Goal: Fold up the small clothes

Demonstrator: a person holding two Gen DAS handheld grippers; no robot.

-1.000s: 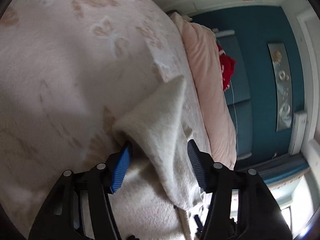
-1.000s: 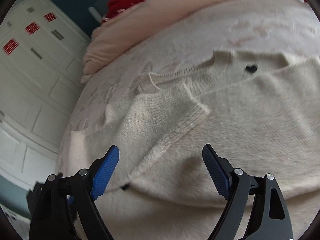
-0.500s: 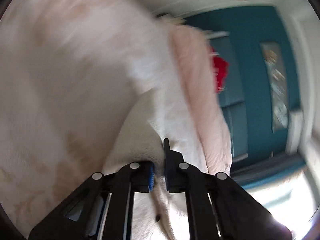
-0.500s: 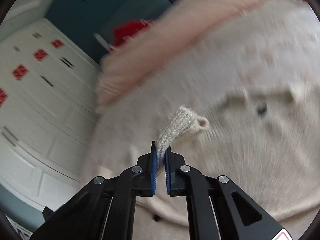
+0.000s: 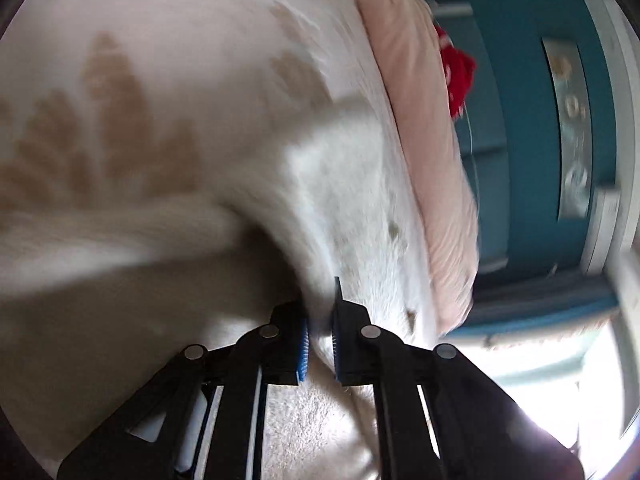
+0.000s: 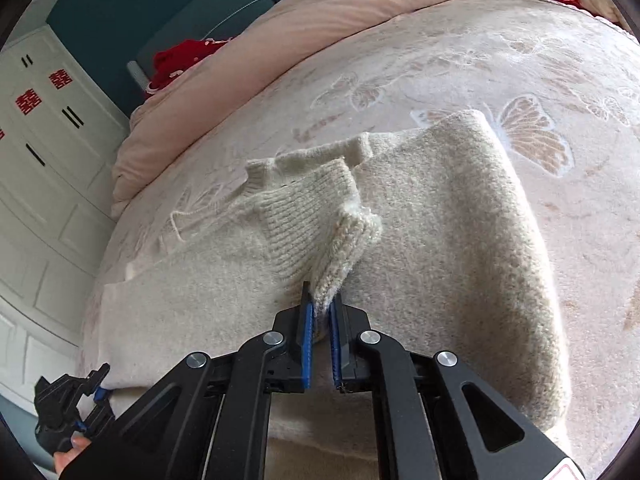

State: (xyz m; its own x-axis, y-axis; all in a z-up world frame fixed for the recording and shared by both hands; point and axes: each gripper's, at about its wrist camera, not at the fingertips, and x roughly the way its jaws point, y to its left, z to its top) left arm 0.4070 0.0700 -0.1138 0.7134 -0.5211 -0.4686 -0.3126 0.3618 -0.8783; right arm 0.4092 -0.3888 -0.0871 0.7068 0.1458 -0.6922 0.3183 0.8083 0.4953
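Note:
A cream knitted sweater (image 6: 440, 220) lies spread on the butterfly-patterned blanket (image 6: 540, 80) of a bed. My right gripper (image 6: 320, 300) is shut on a ribbed cuff (image 6: 312, 220) of the sweater, which is lifted and drawn over the sweater's body. In the left wrist view, which is blurred, my left gripper (image 5: 320, 304) is shut on a fold of the sweater (image 5: 332, 192), which rises from the pads. The left gripper (image 6: 100, 394) also shows at the bottom left of the right wrist view, in a hand at the sweater's left edge.
A pink duvet (image 6: 320, 12) is bunched along the far side of the bed, with a red cloth (image 6: 180, 60) behind it. A teal headboard (image 6: 224, 4) and white wardrobe doors (image 6: 44, 152) stand beyond. The blanket (image 5: 140, 60) spreads left of the sweater.
Both grippers have gone from open around the sweater to shut on it. Each has then carried its pinched fabric across the bed; the cuff now lies over the sweater's body.

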